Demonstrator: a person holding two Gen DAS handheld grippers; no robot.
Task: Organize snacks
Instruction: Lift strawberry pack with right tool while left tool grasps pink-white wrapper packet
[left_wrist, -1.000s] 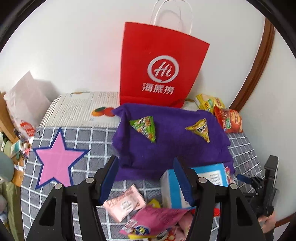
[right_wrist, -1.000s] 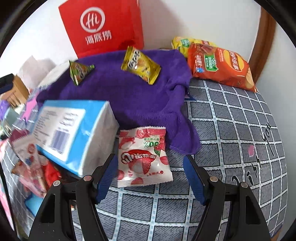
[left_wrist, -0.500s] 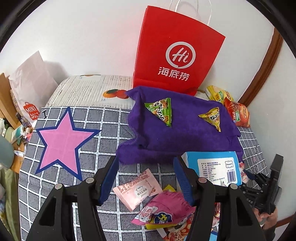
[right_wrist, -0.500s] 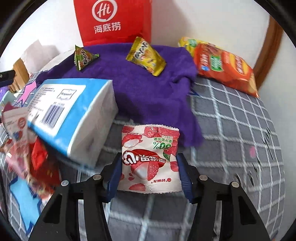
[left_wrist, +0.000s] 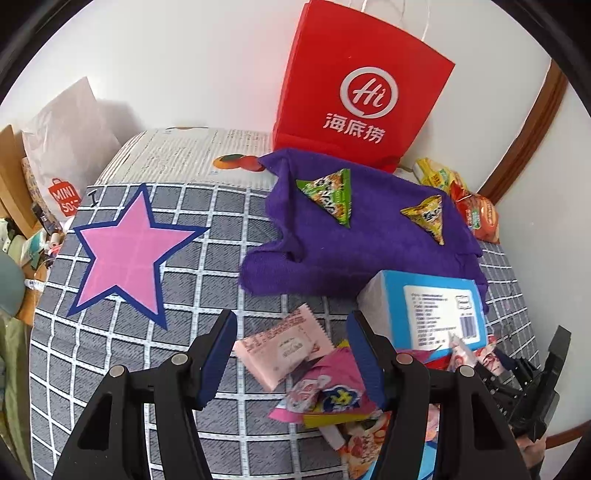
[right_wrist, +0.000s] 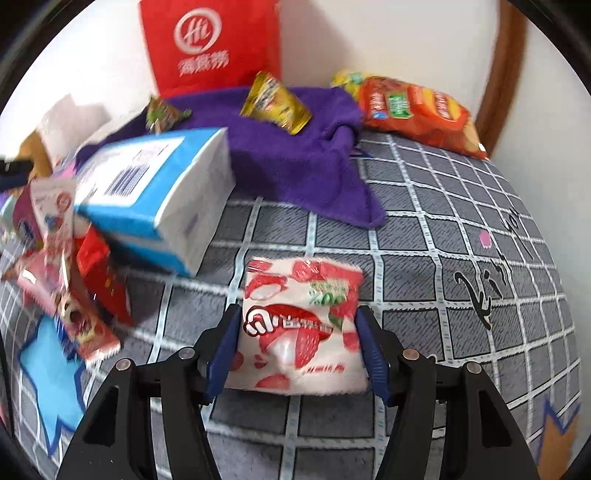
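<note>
Toward the table's far edge, the left wrist view showed two triangular snacks (left_wrist: 328, 197) sorted on the purple cloth (left_wrist: 354, 243); the left gripper (left_wrist: 291, 356) hung open over the unsorted pile (left_wrist: 325, 391). At the near edge, the right view showed the right gripper (right_wrist: 297, 345) clamped on the strawberry packet (right_wrist: 301, 325), jaws just reopened slightly; most sorting remained.

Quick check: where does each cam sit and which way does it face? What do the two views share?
Left wrist: on the left tool, angled down at the pink snack packet and purple towel; both fingers show, plus the other tool at the right edge.
Right wrist: on the right tool, angled down at the strawberry snack packet between its fingers.
Shared: red paper bag, towel, blue-and-white box, grey checked cover.
</note>
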